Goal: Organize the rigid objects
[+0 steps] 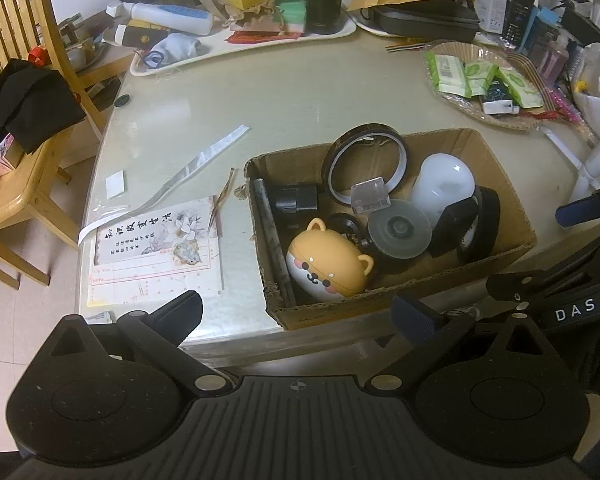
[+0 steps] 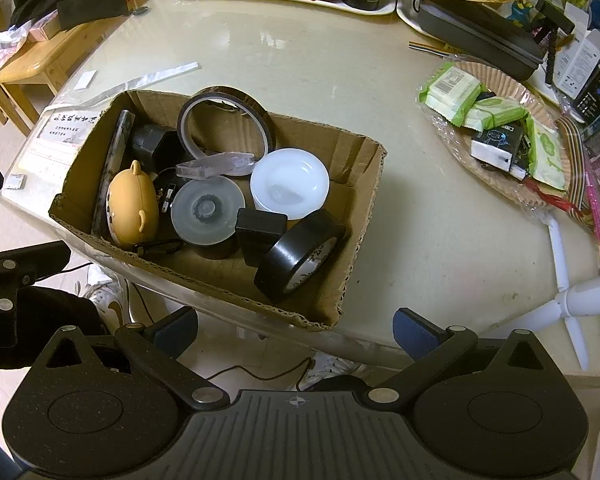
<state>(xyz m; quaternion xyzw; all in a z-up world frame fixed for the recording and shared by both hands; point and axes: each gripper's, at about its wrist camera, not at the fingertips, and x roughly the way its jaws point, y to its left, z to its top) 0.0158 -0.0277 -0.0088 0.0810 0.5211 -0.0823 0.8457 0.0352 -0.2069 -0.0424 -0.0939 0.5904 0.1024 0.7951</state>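
Hovering empty, jaws apart, at the tabletop edge: left hand-held gripper. Sitting in the cardboard box: dog-shaped case, clear disc, white bowl, black tape roll. Likewise spread and holding nothing: right hand-held gripper.

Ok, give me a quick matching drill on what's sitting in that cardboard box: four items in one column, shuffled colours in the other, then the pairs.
Items:
1. dog-face case
2. tape roll
3. bowl
4. small lidded box

Colours:
A. white
B. clear
C. orange-tan
D. black

Pairs: 1-C, 2-D, 3-A, 4-B. All four lie inside the cardboard box.
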